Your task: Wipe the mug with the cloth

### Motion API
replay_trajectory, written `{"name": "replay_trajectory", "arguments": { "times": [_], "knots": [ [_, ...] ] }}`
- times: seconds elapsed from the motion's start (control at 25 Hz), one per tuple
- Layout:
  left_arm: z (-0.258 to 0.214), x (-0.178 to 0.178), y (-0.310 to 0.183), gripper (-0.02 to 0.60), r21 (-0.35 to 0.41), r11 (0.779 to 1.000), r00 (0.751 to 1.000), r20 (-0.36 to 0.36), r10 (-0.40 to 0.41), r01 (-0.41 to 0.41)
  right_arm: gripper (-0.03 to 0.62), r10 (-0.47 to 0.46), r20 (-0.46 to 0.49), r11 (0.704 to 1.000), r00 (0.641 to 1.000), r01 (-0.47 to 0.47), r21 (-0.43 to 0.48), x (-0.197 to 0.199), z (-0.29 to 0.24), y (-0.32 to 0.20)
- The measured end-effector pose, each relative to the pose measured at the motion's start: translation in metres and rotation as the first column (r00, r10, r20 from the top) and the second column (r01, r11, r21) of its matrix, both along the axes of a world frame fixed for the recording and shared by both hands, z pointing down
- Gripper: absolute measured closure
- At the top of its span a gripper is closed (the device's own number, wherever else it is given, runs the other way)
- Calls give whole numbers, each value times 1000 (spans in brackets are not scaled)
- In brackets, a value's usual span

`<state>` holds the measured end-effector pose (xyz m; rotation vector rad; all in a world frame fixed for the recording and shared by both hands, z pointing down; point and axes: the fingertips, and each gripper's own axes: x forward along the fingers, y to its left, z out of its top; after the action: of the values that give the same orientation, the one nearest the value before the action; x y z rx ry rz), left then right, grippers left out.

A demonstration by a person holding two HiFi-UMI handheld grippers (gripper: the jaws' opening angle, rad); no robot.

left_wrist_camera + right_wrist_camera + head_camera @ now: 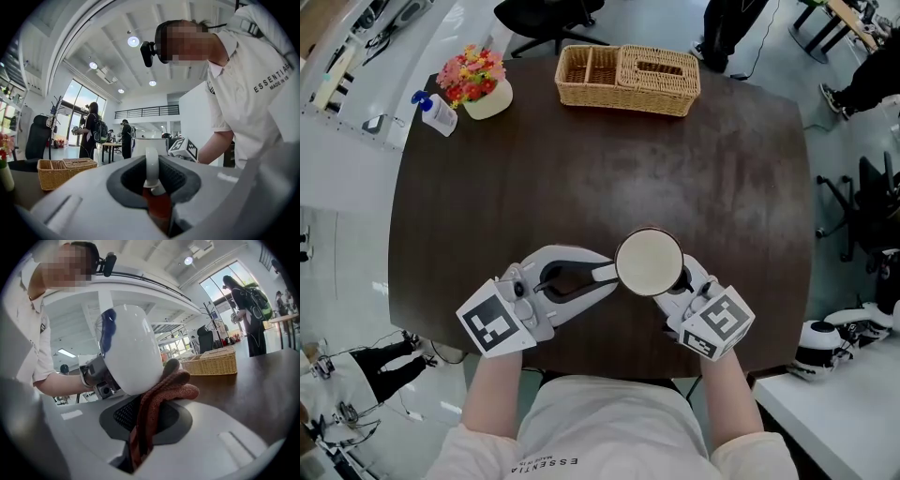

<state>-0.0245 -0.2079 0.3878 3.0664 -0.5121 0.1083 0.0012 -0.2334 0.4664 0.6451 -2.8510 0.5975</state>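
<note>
The left gripper point(605, 274) is clamped on the handle of the white mug point(649, 262), holding it over the near edge of the dark table point(581, 159). The right gripper point(140, 427) is closed on a reddish-brown cloth point(159, 394), whose folded end presses against the mug's side.
</note>
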Motion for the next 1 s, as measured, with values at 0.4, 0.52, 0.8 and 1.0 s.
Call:
{"name": "replay_trajectory", "arguments": {
  "times": [0.4,0.52,0.8,1.0],
  "knots": [
    [-5,-6,-6,514,-20,1000,997,-74,-10,8,513,-137,74,990,988,138,-14,-18,-8,22],
    [-2,-6,-6,514,-19,1000,998,-68,4,-5,513,-178,48,984,983,179,-15,-15,-4,29],
    [14,-2,0,514,7,999,999,24,31,-31,513,-255,-112,967,960,254,-27,14,19,38],
    [28,-2,1,514,28,999,997,60,45,-47,513,-108,-238,994,965,99,-53,50,34,10]
  ]
}}
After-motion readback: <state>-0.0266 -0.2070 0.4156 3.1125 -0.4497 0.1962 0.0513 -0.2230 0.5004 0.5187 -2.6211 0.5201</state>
